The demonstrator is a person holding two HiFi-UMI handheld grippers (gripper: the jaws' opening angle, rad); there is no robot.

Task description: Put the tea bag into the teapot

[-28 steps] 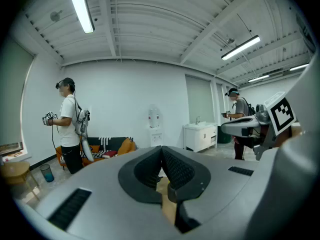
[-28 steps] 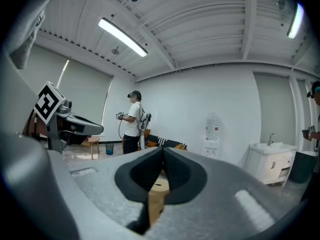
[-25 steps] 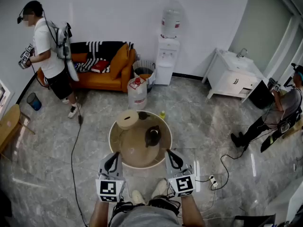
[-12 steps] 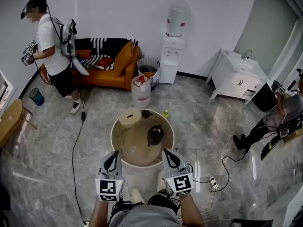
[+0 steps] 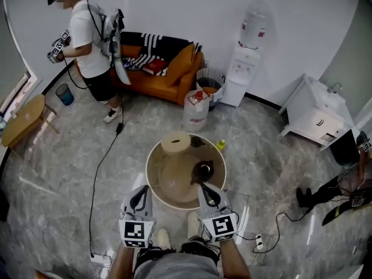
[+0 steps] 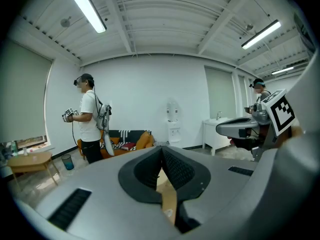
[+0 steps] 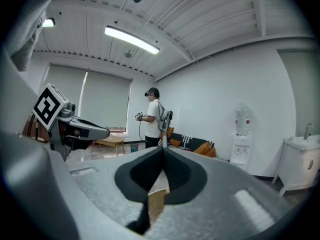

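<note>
Two hand-held grippers, nearest: left gripper [image 5: 141, 189] and right gripper [image 5: 204, 186], each with its jaws pressed together on nothing. Their tips sit over the near rim of the table. Judged a ready posture before any pick, since neither carries the tea bag.

One round table [image 5: 149, 176], low, directly ahead.

One teapot [image 5: 203, 171], dark, on the table's right half just beyond the right gripper's tips. That side looks better placed to reach it.

One pale disc [image 5: 175, 143], far-left part of the table.

One small dark item [image 5: 197, 142] beside the disc. Possibly the tea bag, but too small to tell, and no tea bag can be made out elsewhere.

Beyond, on the floor: water jug [image 5: 196, 109], water dispenser [image 5: 244, 74] against the wall, orange sofa [image 5: 168, 80], and a person [image 5: 90, 45] standing.
</note>
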